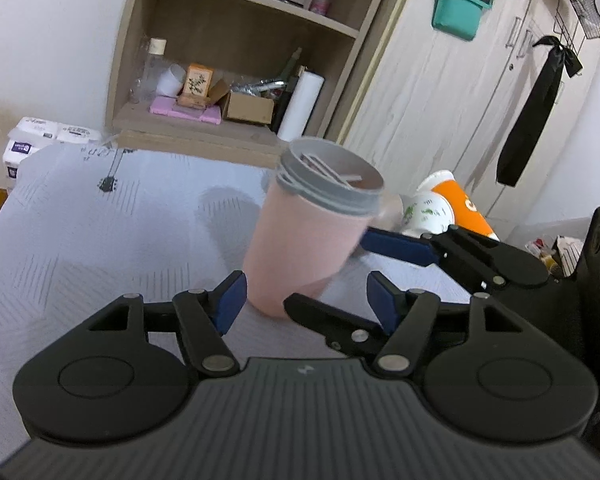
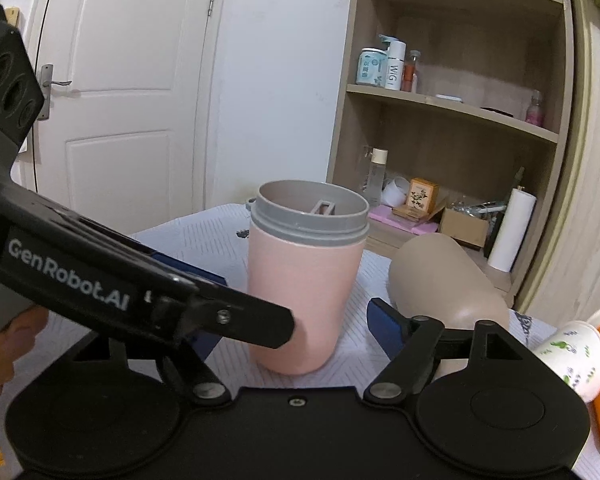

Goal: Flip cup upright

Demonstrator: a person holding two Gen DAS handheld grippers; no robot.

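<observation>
The pink cup [image 2: 302,300] stands on the bench [image 1: 100,232] with its grey threaded mouth [image 2: 312,216] upward, so I judge the flipping is nearly finished. In the left view it looks a little tilted toward the right and blurred; in the right view it looks straight, so I cannot tell if it rests fully flat.

My left gripper [image 1: 304,300] has its jaws spread wide, holding nothing, with the foot of the cup just in front of the gap. My right gripper [image 2: 300,324] also has its jaws apart around the lower part of the cup; if a pad touches the wall, I cannot tell, but it does not squeeze.

I judge the cup is light, stiff plastic with a matt skin, not very slippery. Some grey piece lies inside the mouth and could move. The body is wide, so the jaws must open far, and the middle of the pink wall is the best place to hold. The grey thread is ribbed and narrower, less sure.

Just beside lie a beige bottle [image 2: 448,280] and paper cups [image 2: 576,354], on their sides.
</observation>
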